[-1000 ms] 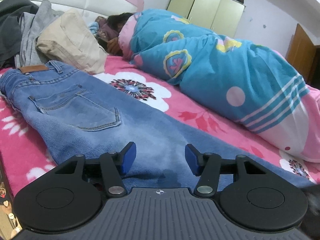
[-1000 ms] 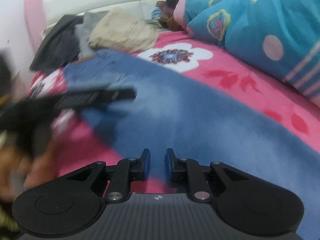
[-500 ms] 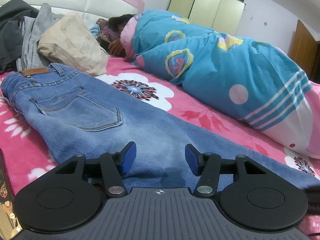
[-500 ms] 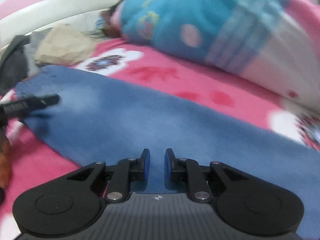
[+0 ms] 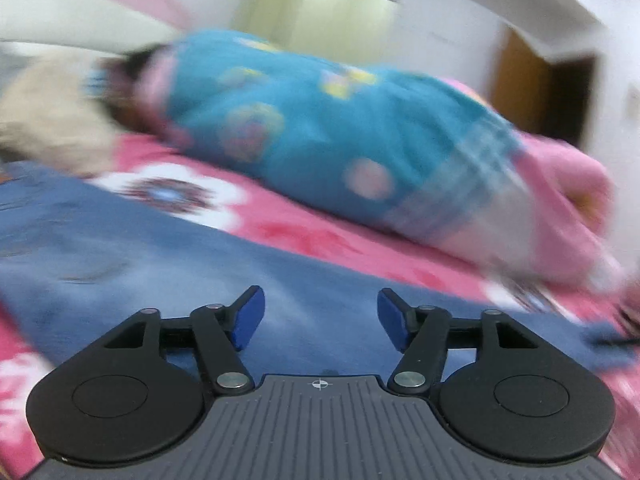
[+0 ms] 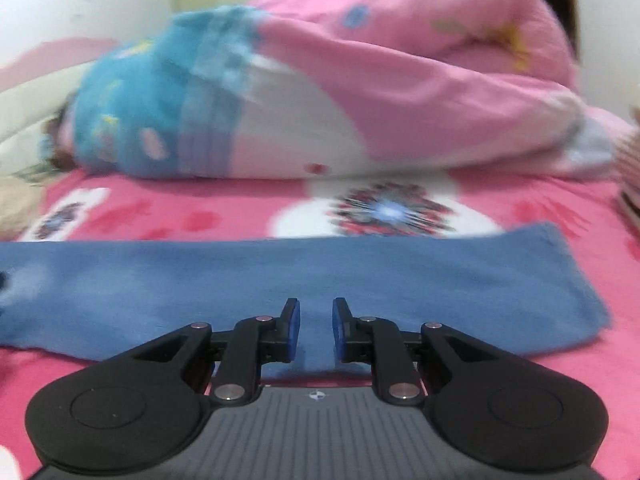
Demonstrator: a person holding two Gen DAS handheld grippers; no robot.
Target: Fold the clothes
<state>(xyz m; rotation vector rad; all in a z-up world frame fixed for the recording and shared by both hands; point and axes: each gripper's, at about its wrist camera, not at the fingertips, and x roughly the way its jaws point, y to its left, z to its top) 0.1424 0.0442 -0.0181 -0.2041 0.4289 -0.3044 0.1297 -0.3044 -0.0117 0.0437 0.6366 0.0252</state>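
Right wrist view showed a pair of blue jeans (image 6: 360, 280) stretched lengthwise across a pink flowered bed (image 6: 180, 216), the hem end of the legs lying flat to the right. The right claw (image 6: 316, 330) hovered low over the near edge of the denim, its blue pads drawn close but with a narrow gap and nothing between them. Left wrist view, badly blurred, had the left claw (image 5: 320, 316) spread wide above the upper leg of the same jeans (image 5: 160, 264), also holding nothing. A rolled blue and pink quilt (image 6: 320, 92) lay behind, and a beige garment (image 5: 48, 132) sat near the headboard. The legs appeared laid one over the other, full length; any crosswise fold toward the waist was not in evidence.
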